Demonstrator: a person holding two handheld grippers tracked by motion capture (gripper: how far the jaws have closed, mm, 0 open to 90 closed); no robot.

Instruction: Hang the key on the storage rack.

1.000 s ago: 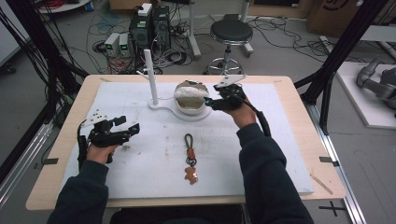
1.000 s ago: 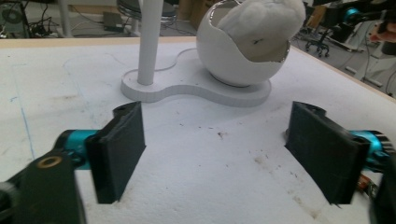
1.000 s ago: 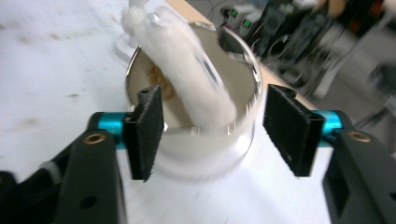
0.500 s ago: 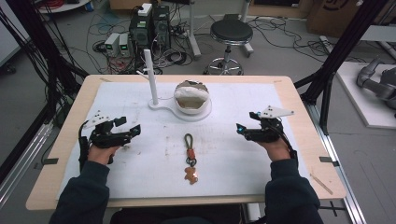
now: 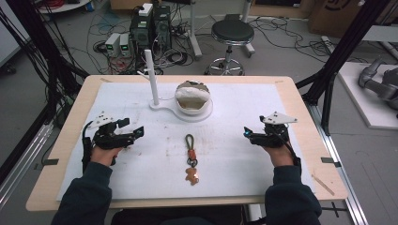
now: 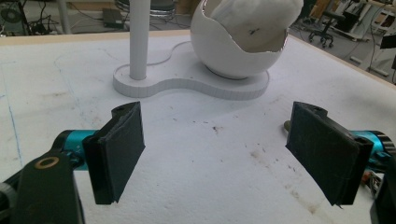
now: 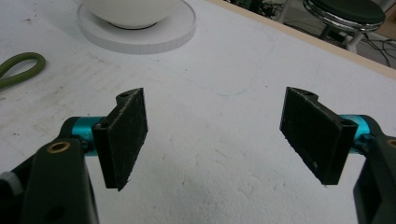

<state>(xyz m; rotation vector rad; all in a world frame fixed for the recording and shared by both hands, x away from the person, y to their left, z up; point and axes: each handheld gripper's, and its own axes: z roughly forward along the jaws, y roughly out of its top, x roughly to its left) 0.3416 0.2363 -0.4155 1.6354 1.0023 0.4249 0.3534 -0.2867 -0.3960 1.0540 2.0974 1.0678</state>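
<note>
Desk [image 5: 291, 101]: we see a light wooden top covered by a white sheet [image 5: 244, 159] that is scuffed and speckled with brown marks.

Left claw [image 5: 133, 134]: we find it over the left part of the sheet, held in the person's left hand [image 5: 107, 151]. In the left gripper view its two black jaws stand wide apart with bare sheet between them, and nothing is gripped.

Right claw [image 5: 248, 133]: we find it over the right part of the sheet, held in the right hand [image 5: 278, 152], pointing toward the middle. In the right gripper view its jaws are likewise spread wide and hold nothing.

Keychain [image 5: 190, 157]: we see it lying flat on the sheet between the two claws, well apart from both. It has an olive cord loop [image 7: 18, 67] at the far end, an orange middle piece, and a small brown figure at the near end.

White stand [image 5: 159, 105]: we note a flat base carrying an upright post [image 6: 138, 37] at its left.

Bowl [image 6: 243, 51]: we see a round white shell sitting on the right lobe of the same base, beyond the keychain, with pale crumpled filling inside.

Background: we see a stool [image 5: 232, 35], computer boxes and cables on the floor beyond the desk.
</note>
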